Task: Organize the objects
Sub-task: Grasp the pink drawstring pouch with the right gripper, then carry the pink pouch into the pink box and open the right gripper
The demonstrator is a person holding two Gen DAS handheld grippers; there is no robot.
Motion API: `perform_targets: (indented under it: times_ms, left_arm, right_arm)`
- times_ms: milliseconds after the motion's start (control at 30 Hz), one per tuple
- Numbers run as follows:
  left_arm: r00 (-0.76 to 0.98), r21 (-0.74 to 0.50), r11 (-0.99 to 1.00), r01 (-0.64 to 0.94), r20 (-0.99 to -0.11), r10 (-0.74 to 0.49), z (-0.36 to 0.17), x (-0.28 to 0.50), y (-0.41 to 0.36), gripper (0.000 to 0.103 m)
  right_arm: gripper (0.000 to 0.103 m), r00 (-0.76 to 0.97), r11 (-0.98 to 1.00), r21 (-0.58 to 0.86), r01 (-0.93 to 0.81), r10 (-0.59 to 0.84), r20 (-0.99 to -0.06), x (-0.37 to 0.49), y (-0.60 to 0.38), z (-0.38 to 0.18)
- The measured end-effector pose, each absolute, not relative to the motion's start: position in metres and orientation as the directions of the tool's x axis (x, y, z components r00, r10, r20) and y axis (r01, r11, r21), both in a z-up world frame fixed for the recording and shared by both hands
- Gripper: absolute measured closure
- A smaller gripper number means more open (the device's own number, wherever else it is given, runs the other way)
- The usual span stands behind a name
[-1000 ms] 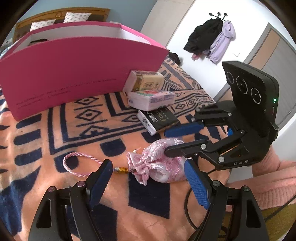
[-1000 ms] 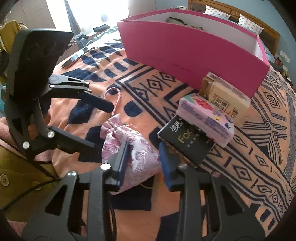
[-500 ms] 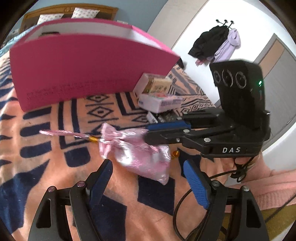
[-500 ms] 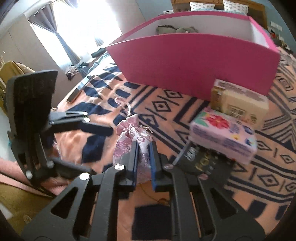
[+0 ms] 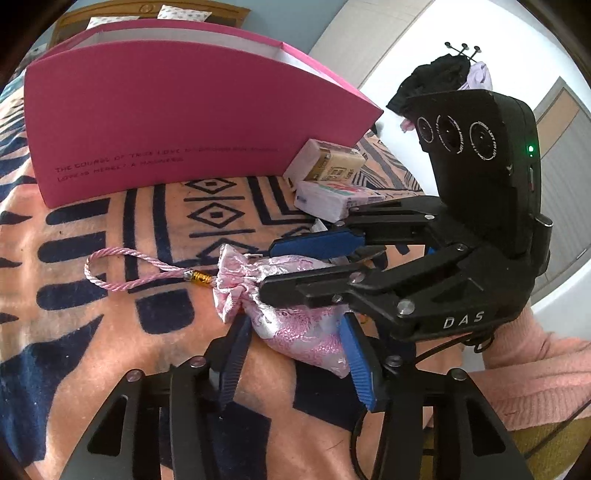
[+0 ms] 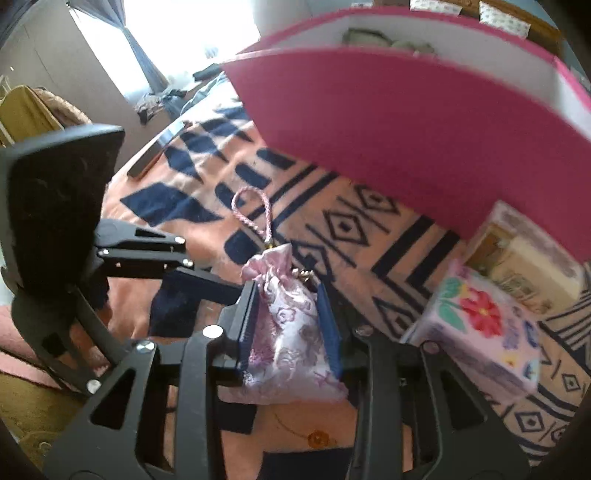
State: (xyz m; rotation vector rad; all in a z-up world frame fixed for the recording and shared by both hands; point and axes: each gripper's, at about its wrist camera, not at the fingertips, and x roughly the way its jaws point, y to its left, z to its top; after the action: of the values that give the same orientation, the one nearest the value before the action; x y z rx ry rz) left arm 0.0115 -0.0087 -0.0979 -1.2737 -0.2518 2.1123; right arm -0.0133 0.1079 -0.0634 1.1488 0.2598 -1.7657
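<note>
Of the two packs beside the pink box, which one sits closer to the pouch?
The floral tissue pack, white with a red flower. The tan pack lies behind it, against the pink box, farther from the pouch.

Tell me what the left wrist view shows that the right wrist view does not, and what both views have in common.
Only the left wrist view shows the coat rack with clothes on the white wall, the door, and small print on the pink box.

Only the right wrist view shows the bright window with its curtain and items lying inside the box.

Both show the pink satin pouch with both tools closed around it, its looped cord, the patterned blanket and the flowered tissue pack.
</note>
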Motion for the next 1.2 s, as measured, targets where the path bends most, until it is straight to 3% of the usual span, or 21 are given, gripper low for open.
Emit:
perform_targets:
  times_ms: [67, 267, 967, 1200]
  left_arm:
    - [-0.316, -0.480, -0.762, -0.434, -0.712, 0.628, -0.095, 0.011, -0.009, 0.056]
    - [-0.360, -0.437, -0.755, -0.489, -0.687, 0.631, -0.062, 0.010, -0.008, 0.055]
    - [-0.529, -0.202, -0.757, -0.621, -0.604, 0.596, 0.055, -0.047, 0.028, 0.055]
    - [-0.561, -0.145, -0.769, -0.622, -0.603, 0.567, 0.069, -0.086, 0.047, 0.055]
  right_arm:
    - [0.078, -0.076, -0.498, 0.318, 0.807, -0.620, -0.781, -0.013, 0.112, -0.060]
    - [0.082, -0.114, -0.466, 0.327, 0.822, -0.697, -0.708, -0.002, 0.128, -0.031]
    - [0.082, -0.378, -0.548, 0.220, 0.807, -0.766, -0.520, -0.043, 0.168, 0.078]
    - [0.082, -0.439, -0.584, 0.192, 0.789, -0.754, -0.488, -0.071, 0.174, 0.106]
